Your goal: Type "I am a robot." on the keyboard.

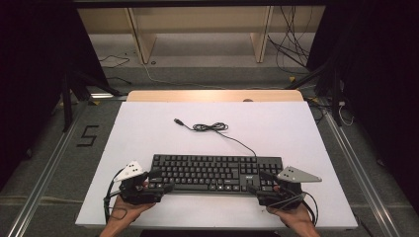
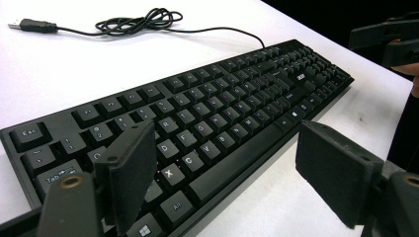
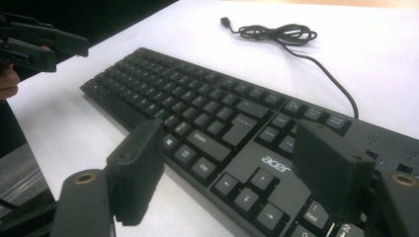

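Item: black plastic full-size keyboard (image 1: 216, 173), lying flat near the front edge of the white tabletop (image 1: 148, 128), its thin black cord (image 1: 212, 127) coiled behind it, plug loose.

Handling, as I judge it: light, rigid, long; smooth casing may slip; keycaps could pop off if pinched.

Grip points: the short ends or the front edge, both sides together to keep it level.

My left gripper (image 2: 222, 163): jaws spread wide over the left front corner, holding nothing.

My right gripper (image 3: 225, 170): jaws fully apart above the right front corner, empty.
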The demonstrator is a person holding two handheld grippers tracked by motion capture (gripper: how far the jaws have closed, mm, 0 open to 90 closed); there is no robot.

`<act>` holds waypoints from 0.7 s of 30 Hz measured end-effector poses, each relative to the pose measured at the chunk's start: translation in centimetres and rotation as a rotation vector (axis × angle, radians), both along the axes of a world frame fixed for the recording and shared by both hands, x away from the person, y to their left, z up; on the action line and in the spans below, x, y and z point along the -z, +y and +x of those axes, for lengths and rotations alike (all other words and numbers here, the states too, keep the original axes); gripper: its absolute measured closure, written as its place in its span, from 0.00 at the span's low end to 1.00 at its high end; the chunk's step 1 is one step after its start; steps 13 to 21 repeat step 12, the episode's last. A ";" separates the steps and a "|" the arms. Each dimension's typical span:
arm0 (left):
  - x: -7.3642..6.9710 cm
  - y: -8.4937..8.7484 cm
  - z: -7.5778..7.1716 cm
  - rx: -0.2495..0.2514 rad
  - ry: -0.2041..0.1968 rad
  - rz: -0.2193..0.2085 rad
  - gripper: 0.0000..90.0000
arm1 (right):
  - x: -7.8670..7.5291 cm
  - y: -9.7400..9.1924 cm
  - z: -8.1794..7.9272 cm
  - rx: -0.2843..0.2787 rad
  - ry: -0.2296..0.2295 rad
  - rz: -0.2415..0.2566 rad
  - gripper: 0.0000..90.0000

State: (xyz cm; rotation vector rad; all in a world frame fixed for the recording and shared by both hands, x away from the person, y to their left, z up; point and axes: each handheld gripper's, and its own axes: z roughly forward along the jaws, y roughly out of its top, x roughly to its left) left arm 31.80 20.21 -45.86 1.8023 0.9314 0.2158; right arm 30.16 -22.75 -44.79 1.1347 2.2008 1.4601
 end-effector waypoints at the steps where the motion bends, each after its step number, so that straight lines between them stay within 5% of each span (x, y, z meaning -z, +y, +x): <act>1: 0.0 0.0 0.0 -0.002 0.001 0.000 0.26 | 0.0 0.0 0.0 0.000 -0.001 0.001 0.33; 21: 0.0 0.0 0.0 -0.004 0.000 -0.002 0.26 | 0.0 0.0 0.1 0.007 -0.003 0.003 0.33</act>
